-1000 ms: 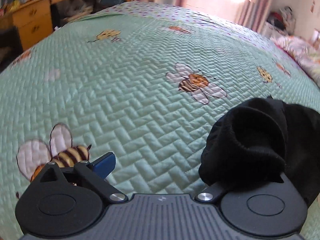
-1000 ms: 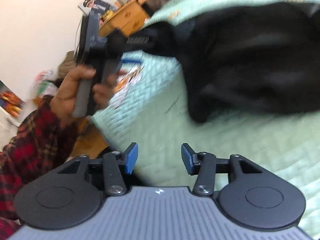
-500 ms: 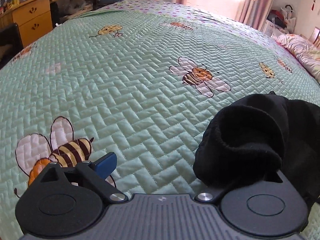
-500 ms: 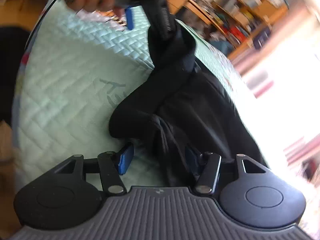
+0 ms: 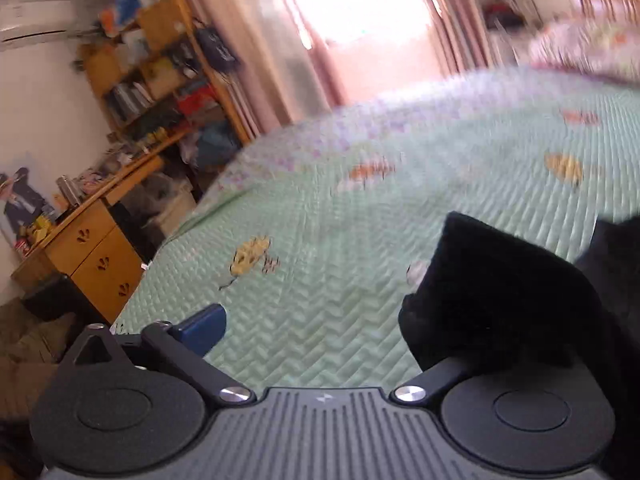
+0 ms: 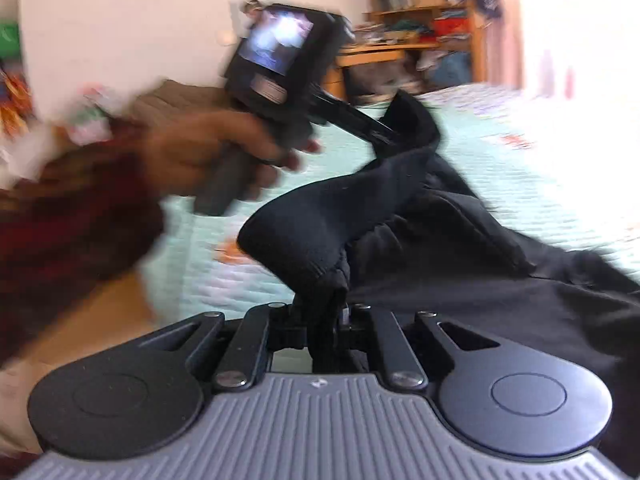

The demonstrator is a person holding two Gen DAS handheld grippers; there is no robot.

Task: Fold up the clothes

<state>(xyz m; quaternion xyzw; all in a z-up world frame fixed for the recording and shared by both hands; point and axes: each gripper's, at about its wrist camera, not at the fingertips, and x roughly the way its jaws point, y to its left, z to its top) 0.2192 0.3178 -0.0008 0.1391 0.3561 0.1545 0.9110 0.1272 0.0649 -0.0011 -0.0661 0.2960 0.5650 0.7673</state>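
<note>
A black garment (image 6: 460,240) lies crumpled on a green quilted bed (image 5: 340,240) with bee prints. In the right wrist view my right gripper (image 6: 324,312) has its jaws closing, pinched on a thick fold of the garment. A hand (image 6: 208,152) holds my left gripper (image 6: 368,128) up at the left, one finger hooked inside the garment's hem. In the left wrist view the left gripper (image 5: 320,320) stands wide, its jaws still opening. The garment (image 5: 500,288) hangs over its right finger and hides it, while the blue left pad (image 5: 204,320) is bare.
A wooden desk with drawers (image 5: 92,264) and a cluttered bookshelf (image 5: 160,64) stand left of the bed. Pink curtains (image 5: 260,40) hang by a bright window behind it. A red plaid sleeve (image 6: 80,220) fills the left of the right wrist view.
The right jaws have closed on a fold of the garment. Both grippers have risen and rolled, lifting the garment's edge off the quilt; the left view now shows the room.
</note>
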